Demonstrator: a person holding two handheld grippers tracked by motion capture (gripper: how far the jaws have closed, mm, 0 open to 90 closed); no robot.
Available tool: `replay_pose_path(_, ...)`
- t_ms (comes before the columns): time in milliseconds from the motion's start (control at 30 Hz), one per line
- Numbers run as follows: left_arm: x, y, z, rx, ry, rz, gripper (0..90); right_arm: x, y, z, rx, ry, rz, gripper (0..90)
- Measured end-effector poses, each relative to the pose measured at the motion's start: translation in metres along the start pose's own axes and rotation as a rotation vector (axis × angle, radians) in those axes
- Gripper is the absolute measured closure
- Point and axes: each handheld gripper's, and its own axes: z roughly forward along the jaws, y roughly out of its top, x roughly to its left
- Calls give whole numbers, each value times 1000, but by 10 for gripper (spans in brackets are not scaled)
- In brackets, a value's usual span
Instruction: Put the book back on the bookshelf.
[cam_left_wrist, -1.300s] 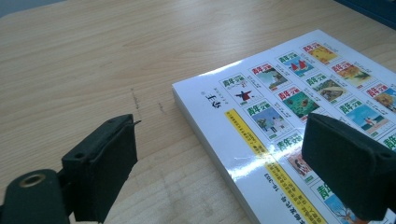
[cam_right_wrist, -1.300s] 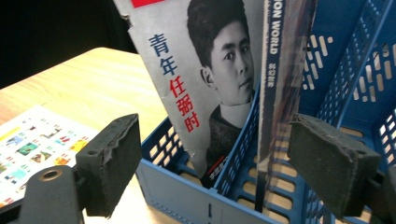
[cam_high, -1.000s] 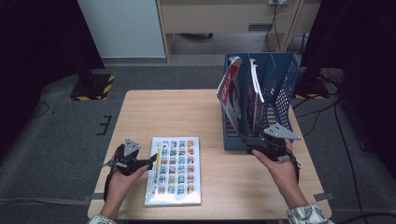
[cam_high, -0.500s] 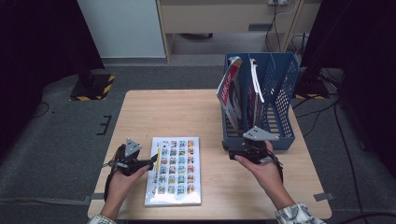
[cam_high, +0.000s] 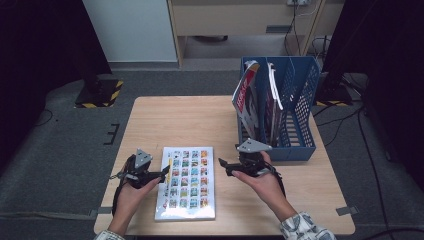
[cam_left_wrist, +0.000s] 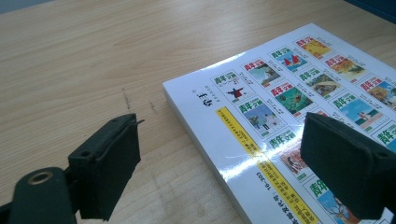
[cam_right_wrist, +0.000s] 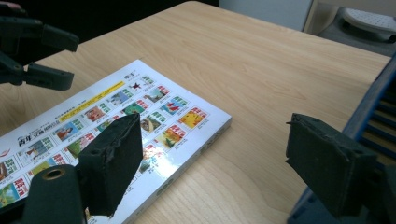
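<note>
A white magazine (cam_high: 186, 182) with a grid of small colour pictures lies flat near the table's front edge. My left gripper (cam_high: 164, 173) is open at its left edge. In the left gripper view (cam_left_wrist: 224, 140), one jaw stands over bare wood and the other over the cover (cam_left_wrist: 280, 93). My right gripper (cam_high: 224, 167) hovers just right of the magazine and points left at it. It is open, its jaws have just opened a little wider, and nothing is between them (cam_right_wrist: 217, 135). The magazine's corner (cam_right_wrist: 187, 126) lies in front of it.
A blue perforated file rack (cam_high: 300, 115) stands at the table's right, holding upright magazines (cam_high: 247, 97). Its wall (cam_right_wrist: 373, 107) is close beside my right jaw. The left gripper (cam_right_wrist: 63, 58) shows far off in the right gripper view. Bare wood (cam_high: 190, 120) stretches behind the magazine.
My right hand has moved left and slightly down, from the rack's front toward the magazine's right edge. The left hand and the magazine have stayed put.
</note>
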Motion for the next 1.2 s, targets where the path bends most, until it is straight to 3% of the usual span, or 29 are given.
replay_pose_path(533, -1, 0, 1, 6, -2, 6, 117, 17, -6, 36, 76, 49, -26, 169)
replay_pose_path(1200, -1, -1, 3, 14, -5, 6, 118, 21, -15, 62, 150, 52, -32, 167)
